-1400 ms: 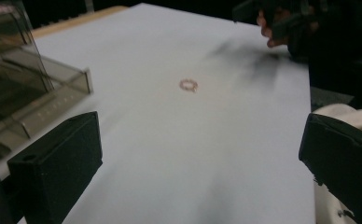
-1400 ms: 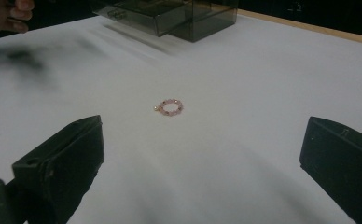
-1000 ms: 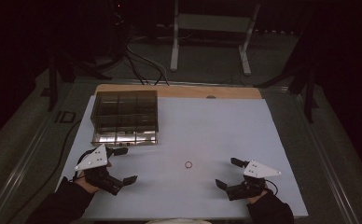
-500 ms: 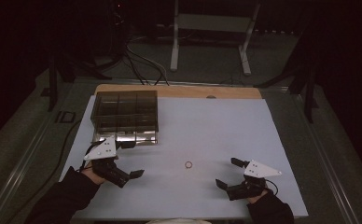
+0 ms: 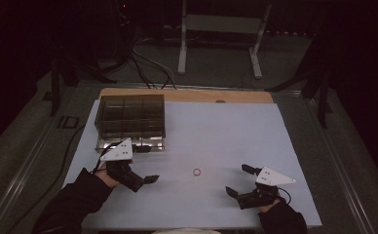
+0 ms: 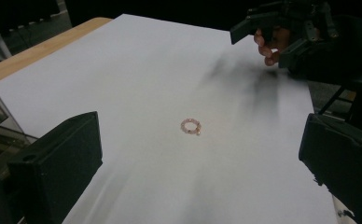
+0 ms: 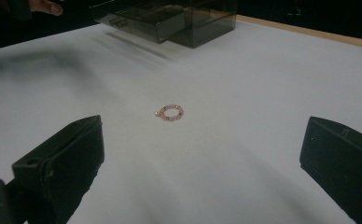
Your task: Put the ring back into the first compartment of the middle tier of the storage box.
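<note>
A small pink bead ring [image 5: 197, 171] lies flat on the white sheet [image 5: 216, 126], between both grippers. My left gripper [image 5: 147, 165] is left of the ring and open, its jaws wide apart with nothing between them. The left gripper view looks between those jaws [image 6: 200, 142] at the ring [image 6: 191, 126], a short way ahead. My right gripper [image 5: 239, 180] stands open and empty right of the ring, near the front edge. Ahead of it [image 7: 202, 135] is the ring [image 7: 170, 112]. The right gripper [image 6: 270, 39] also appears far off in the left gripper view.
A smoky clear drawer box [image 5: 131, 114] stands at the sheet's back left, one low drawer [image 5: 133, 144] pulled out just behind my left gripper. The same box [image 7: 179, 18] appears far off in the right gripper view. A wooden table edge [image 5: 187, 95] runs behind the sheet.
My left gripper has moved away from the person and slightly right, closer to the box and the ring. The right gripper and the ring have stayed in place.
</note>
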Tool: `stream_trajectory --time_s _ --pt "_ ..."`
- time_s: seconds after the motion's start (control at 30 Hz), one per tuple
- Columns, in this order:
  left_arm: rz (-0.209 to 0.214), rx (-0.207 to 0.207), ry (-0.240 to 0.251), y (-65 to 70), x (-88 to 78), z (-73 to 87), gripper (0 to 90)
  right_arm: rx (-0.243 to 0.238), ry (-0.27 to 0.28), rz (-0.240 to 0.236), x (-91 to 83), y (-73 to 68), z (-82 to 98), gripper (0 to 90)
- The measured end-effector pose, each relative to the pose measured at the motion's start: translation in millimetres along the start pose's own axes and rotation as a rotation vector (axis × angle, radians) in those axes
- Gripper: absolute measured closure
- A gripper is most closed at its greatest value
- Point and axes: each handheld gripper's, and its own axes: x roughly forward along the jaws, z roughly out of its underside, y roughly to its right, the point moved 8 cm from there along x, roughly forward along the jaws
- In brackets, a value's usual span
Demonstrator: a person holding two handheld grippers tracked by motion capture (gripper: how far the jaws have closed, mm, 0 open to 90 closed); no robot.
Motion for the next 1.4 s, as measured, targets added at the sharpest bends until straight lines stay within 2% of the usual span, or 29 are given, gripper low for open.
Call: stream_trajectory --time_s 0.13,0.47,0.63,0.8,0.9,1.0,1.27,1.4 --pt "0.019 -0.001 -0.011 1.1 7.4 -2.3 0.9 0.003 0.002 0.002 -0.1 0.9 0.2 0.0" --pt "0.035 0.012 -0.021 0.6 24.6 -14.9 0.9 0.004 -0.006 -0.007 0.6 -0.3 1.2 0.0" --pt "0.035 -0.003 -0.028 -1.8 33.0 -16.6 0.9 0.004 -0.009 -0.005 1.0 0.0 1.6 0.0" --pt "0.042 0.007 -0.046 -0.7 43.3 -17.7 0.9 0.006 -0.008 -0.006 1.2 0.3 1.5 0.0" --pt "0.051 -0.004 -0.033 -0.2 48.7 -21.3 0.9 0.002 -0.008 -0.005 1.1 0.0 1.2 0.0" --pt "0.043 0.009 -0.044 0.7 54.9 -23.8 1.0 0.004 -0.011 -0.007 1.4 -0.1 1.7 0.0" --pt "0.032 -0.004 -0.066 1.4 72.2 -27.5 1.0 0.0 -0.009 -0.008 1.4 -0.1 1.2 0.0" --pt "-0.006 -0.01 -0.102 -0.8 82.6 -25.5 1.0 -0.001 -0.01 -0.008 1.1 -0.5 1.2 0.0"
